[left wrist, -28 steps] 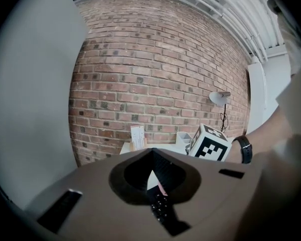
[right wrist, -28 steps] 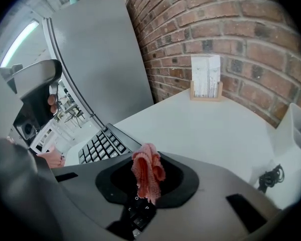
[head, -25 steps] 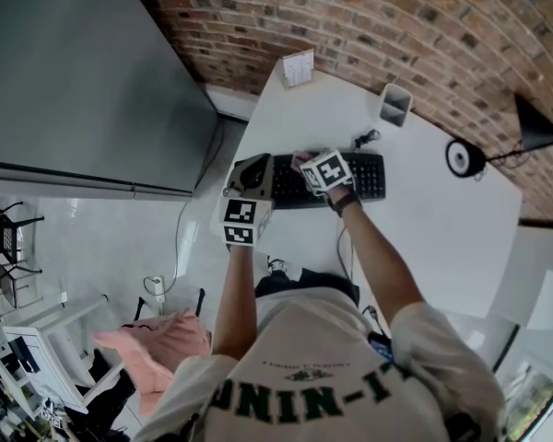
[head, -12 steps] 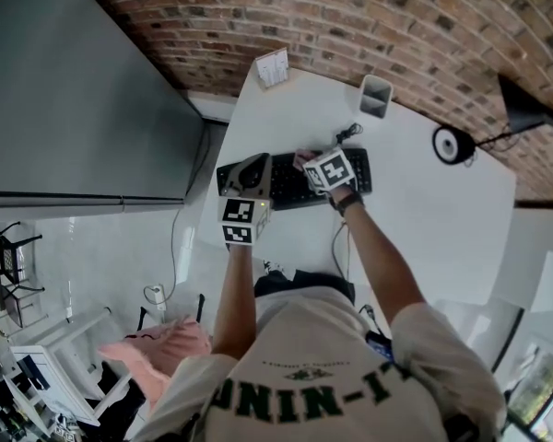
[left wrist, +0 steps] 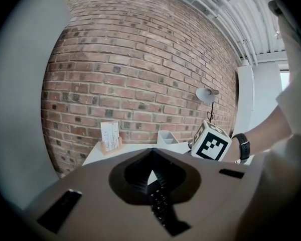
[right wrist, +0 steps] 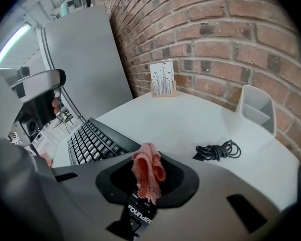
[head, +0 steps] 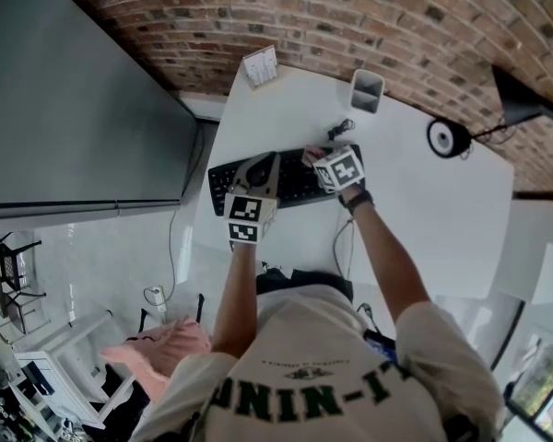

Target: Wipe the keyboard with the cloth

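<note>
Two hand-held grippers: right [head: 313, 161] pinches one cloth [right wrist: 147, 174] over one keyboard [right wrist: 93, 142]; left [left wrist: 151, 179] seemingly closed.

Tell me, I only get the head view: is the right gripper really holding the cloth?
Observer: Yes. The right gripper view shows the right gripper shut on a bunched pink cloth.
Operator: And the left gripper?
Observer: Its own view shows the left gripper with jaws close together and nothing between them; keyboard keys lie beneath.
Operator: What's on that standing card?
Observer: The card has thin, dark plant-stem drawings on white.
</note>
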`<act>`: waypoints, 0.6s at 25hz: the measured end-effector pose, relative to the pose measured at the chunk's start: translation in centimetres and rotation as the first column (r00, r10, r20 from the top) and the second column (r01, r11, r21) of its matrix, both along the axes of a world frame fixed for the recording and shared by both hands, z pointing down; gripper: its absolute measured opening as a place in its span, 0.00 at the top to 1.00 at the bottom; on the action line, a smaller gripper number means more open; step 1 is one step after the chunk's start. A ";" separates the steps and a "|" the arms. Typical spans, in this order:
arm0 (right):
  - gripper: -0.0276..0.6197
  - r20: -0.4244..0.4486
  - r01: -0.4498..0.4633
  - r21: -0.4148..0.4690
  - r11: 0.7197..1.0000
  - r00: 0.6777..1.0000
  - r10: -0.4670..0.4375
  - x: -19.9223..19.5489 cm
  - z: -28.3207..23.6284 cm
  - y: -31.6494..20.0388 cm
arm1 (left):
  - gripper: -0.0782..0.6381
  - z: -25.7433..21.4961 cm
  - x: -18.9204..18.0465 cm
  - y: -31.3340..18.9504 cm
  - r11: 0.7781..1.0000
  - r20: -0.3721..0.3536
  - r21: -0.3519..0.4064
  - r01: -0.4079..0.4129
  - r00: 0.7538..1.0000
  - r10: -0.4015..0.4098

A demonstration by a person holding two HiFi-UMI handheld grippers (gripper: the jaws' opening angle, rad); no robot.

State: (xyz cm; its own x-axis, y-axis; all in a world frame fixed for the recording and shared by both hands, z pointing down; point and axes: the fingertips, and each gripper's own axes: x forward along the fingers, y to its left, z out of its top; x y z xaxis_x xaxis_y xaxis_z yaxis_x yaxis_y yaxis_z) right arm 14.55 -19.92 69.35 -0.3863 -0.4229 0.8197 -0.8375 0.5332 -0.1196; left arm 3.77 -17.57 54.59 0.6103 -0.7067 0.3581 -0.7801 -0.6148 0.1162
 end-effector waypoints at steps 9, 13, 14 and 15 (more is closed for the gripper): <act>0.87 -0.021 -0.050 0.018 0.999 0.998 0.051 4.0 -0.2 -0.2 | 0.89 0.0 2.0 -0.4 1.000 -0.008 -0.001 -0.029 1.000 0.029; 0.87 -0.048 -0.084 0.014 0.996 0.995 0.085 6.6 -0.1 -0.1 | 0.89 0.2 2.5 -0.4 0.999 -0.009 -0.006 -0.040 0.999 0.040; 0.87 -0.056 -0.092 0.015 0.996 0.994 0.092 7.2 0.0 -0.1 | 0.89 0.2 2.7 -0.4 0.999 -0.010 -0.007 -0.042 0.999 0.042; 0.87 -0.064 -0.100 0.016 0.995 0.993 0.100 7.9 0.0 -0.1 | 0.89 0.3 2.8 -0.4 0.999 -0.012 -0.009 -0.045 0.999 0.045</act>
